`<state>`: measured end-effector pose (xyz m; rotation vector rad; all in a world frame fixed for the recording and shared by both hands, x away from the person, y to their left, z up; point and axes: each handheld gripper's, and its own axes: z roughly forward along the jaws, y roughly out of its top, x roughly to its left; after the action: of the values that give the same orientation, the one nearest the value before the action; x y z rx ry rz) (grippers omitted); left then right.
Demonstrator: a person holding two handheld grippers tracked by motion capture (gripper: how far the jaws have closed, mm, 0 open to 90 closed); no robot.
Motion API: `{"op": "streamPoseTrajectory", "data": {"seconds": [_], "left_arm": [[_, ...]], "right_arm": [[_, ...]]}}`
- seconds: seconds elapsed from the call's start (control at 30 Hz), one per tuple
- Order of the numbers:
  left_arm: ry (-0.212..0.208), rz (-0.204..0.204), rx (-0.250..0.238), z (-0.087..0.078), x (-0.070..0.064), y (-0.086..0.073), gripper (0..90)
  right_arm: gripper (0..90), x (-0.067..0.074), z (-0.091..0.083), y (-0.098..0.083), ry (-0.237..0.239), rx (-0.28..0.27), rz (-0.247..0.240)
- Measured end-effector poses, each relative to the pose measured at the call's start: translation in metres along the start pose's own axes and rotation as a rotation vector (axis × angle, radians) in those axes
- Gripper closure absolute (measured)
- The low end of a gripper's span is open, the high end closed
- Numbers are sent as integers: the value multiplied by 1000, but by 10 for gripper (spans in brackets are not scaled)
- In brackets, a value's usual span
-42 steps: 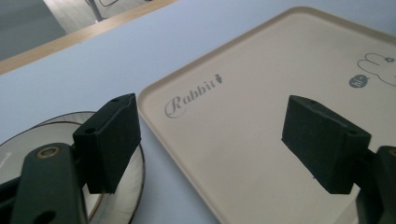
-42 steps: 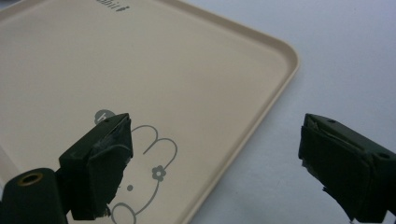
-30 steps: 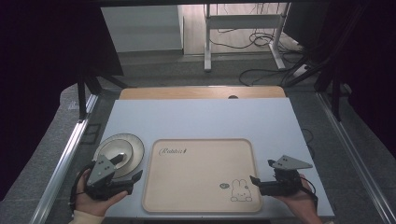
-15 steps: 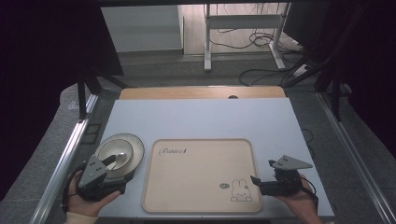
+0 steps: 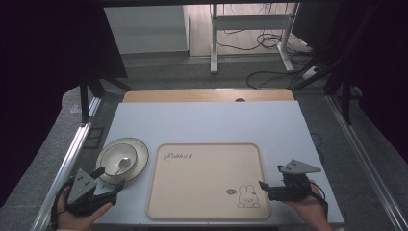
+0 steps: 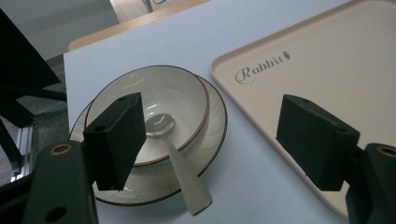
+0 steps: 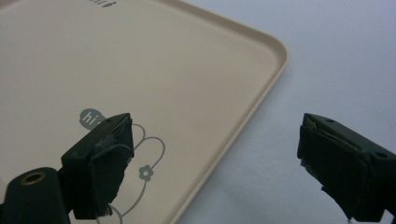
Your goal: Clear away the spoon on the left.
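On the pale counter (image 5: 207, 122) a beige tray (image 5: 207, 192) lies near the front edge, printed with "Rabbit" at its far left corner and a small rabbit drawing at its near right corner. Just left of the tray sits a ribbed plate (image 5: 140, 161) carrying a white bowl (image 5: 111, 156) with a thin brown rim, and a pale spoon (image 5: 121, 165) rests in the bowl with its handle leaning out over the near rim. At the counter's near left corner the left tongs (image 5: 111, 178), held in a hand (image 5: 79, 219), point toward the plate with jaws spread wide and nothing between them. At the near right the right tongs (image 5: 262, 186) hover at the tray's right edge, likewise wide apart and empty.
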<state>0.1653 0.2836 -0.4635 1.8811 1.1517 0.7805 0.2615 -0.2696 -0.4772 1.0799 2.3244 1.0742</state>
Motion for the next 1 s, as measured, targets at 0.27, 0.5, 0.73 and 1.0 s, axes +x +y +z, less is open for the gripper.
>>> {"op": "streamPoseTrajectory", "data": {"seconds": [0.27,0.5,0.73,1.0], "left_arm": [[30,11,17,-8,3,-11,302],[43,9,24,-12,6,-17,383],[39,31,44,-12,6,-22,457],[32,40,60,-7,7,-22,621]], "right_arm": [[115,0,0,0,0,0,-1],[115,1,0,0,1,2,-3],[115,1,1,0,-2,5,-3],[115,0,2,0,-6,10,-1]]}}
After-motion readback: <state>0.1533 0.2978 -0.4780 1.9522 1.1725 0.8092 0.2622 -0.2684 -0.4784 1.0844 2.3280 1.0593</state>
